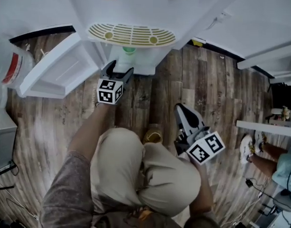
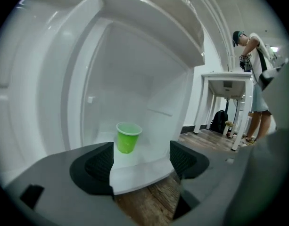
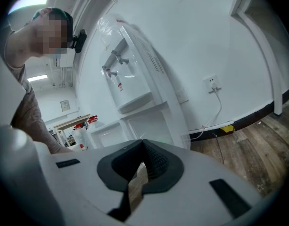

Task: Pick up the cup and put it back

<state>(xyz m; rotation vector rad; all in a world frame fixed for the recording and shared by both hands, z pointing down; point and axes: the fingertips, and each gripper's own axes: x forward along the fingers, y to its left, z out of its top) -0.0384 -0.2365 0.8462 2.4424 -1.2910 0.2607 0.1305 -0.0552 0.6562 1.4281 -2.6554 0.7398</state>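
shows the left gripper [image 1: 119, 71] spread wide with nothing between its pads, aimed into the open lower compartment [image 2: 135, 79] of a white water dispenser [image 1: 136, 8]. finds the green cup [image 2: 127, 136] upright inside that compartment, ahead of the open jaws and beyond their tips, nearer the left pad's line than the right's and touching neither. leaves the right gripper [image 1: 183, 113] back beside the person's leg [image 1: 169, 179] over the wooden floor [image 1: 154, 103], jaws closed together on nothing, with only a sliver of floorboard visible below the pads. cannot settle from this moment alone whether the cup awaits its lift or has already been set back. for a clean pick, calls for shifting the open jaws slightly toward the left pad's side until the cup sits centred between them, going in low and level over the compartment's front lip [image 2: 139, 173], and stopping with a pad on either side of the cup's mid-wall, below the rolled rim. advises closing gently, since a thin plastic cup probably buckles or squirts free under a hard squeeze, then lifting straight up before drawing back past the lip. suggests keeping the right gripper parked where it is, out of the path.
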